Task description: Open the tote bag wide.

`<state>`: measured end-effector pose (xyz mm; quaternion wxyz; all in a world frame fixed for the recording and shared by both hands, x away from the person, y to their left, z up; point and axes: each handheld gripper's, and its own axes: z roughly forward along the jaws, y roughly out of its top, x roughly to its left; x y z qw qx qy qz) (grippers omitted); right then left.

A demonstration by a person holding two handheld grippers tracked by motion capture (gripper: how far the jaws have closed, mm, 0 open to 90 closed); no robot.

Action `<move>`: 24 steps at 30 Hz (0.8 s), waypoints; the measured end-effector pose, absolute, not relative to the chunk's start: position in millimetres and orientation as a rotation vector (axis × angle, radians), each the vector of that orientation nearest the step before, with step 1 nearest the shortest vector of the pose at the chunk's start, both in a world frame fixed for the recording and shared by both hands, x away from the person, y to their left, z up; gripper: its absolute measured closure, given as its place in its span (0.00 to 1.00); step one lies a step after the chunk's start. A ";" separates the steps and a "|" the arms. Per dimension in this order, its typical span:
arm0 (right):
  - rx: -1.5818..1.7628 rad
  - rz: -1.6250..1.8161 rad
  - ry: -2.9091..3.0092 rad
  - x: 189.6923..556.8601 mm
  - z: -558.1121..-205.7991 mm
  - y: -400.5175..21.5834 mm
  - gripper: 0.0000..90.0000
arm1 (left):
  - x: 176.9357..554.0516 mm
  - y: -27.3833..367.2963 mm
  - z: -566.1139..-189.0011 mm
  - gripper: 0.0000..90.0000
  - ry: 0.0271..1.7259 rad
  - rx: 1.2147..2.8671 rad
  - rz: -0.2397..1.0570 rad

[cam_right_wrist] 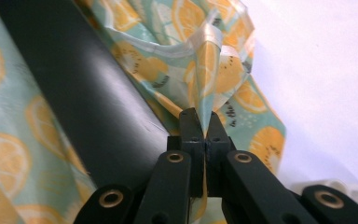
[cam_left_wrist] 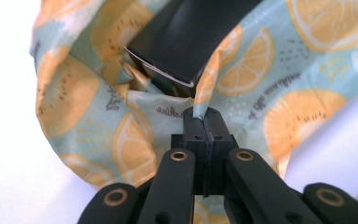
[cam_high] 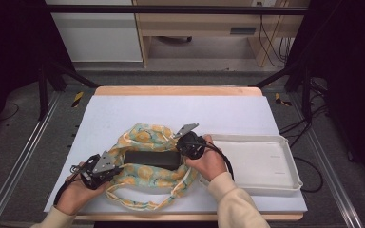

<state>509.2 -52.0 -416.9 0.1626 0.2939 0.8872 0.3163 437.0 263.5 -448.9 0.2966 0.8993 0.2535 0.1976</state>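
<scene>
A fabric bag (cam_high: pixel 145 137) printed with orange slices lies on the white table, wrapped around a long black box (cam_high: pixel 152 159) that shows through its opening. My left gripper (cam_high: pixel 105 167) is shut on the bag's fabric edge (cam_left_wrist: pixel 204 100) at the box's left end (cam_left_wrist: pixel 186 42). My right gripper (cam_high: pixel 186 140) is shut on a fold of the bag (cam_right_wrist: pixel 209 60) at the right end, with the black box (cam_right_wrist: pixel 79 93) just beside its jaws. The bag's strap (cam_high: pixel 138 202) loops toward the table's front edge.
A shallow white tray (cam_high: pixel 266 164) sits on the table right of my right hand. The white mat (cam_high: pixel 180 111) stretches open behind the bag. A wooden table edge (cam_high: pixel 176 90) runs along the far side, with dark frame posts beyond.
</scene>
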 end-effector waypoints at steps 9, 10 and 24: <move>0.915 0.852 2.521 519.2 -426.7 -66.5 1.00 | 436.5 261.9 -453.3 1.00 0.656 2.446 0.521; 0.922 0.850 2.523 519.8 -427.5 -68.3 1.00 | 436.5 262.1 -453.6 1.00 0.658 2.446 0.519; 0.963 0.808 2.524 524.0 -432.6 -80.5 1.00 | 436.3 264.1 -455.8 1.00 0.663 2.467 0.523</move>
